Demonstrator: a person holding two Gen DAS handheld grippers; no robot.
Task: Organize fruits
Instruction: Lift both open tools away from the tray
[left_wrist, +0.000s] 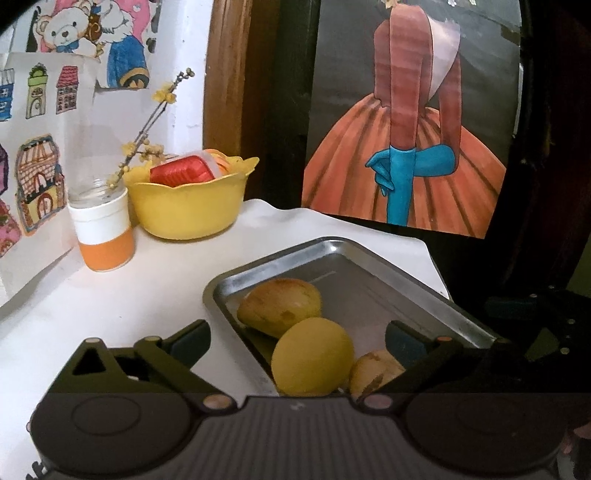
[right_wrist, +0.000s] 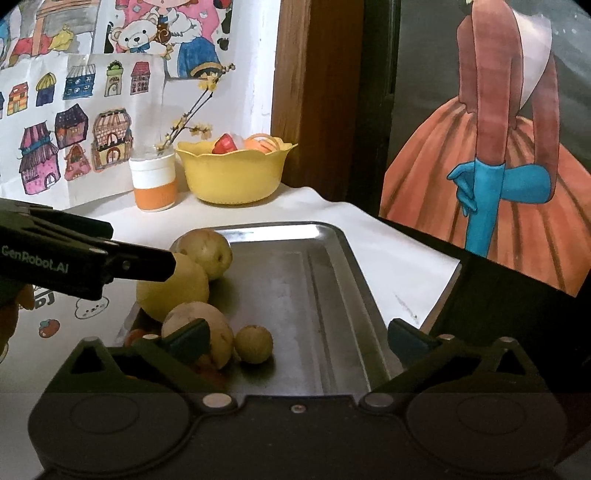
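**Fruit on tray, both tools over it**

The fruits sit in the metal tray (right_wrist: 332, 295), bunched at its left end. I count a round yellow fruit (right_wrist: 173, 286), a brownish-yellow one behind it (right_wrist: 207, 251) at the far left corner, another brownish one (right_wrist: 201, 328) nearer my right camera, and a small round one (right_wrist: 254, 344) just beside that. Something orange shows low behind the near finger; I can't make out what it is.

My left tool (left_wrist: 297, 338) is spread wide, and the yellow fruit (left_wrist: 312, 356) lies between its fingers with a clear gap on each side. From the right wrist view the left tool's finger tip meets the yellow fruit's top edge; I cannot tell whether it actually touches.

My right tool (right_wrist: 297, 336) is also wide, with nothing gripped, hovering over the tray's near end.

The tray rests on the white-covered table (left_wrist: 129, 295). Well back stand a yellow bowl (right_wrist: 236, 177) holding red and orange items, and an orange-and-white jar (right_wrist: 153, 182) with a flowering twig.
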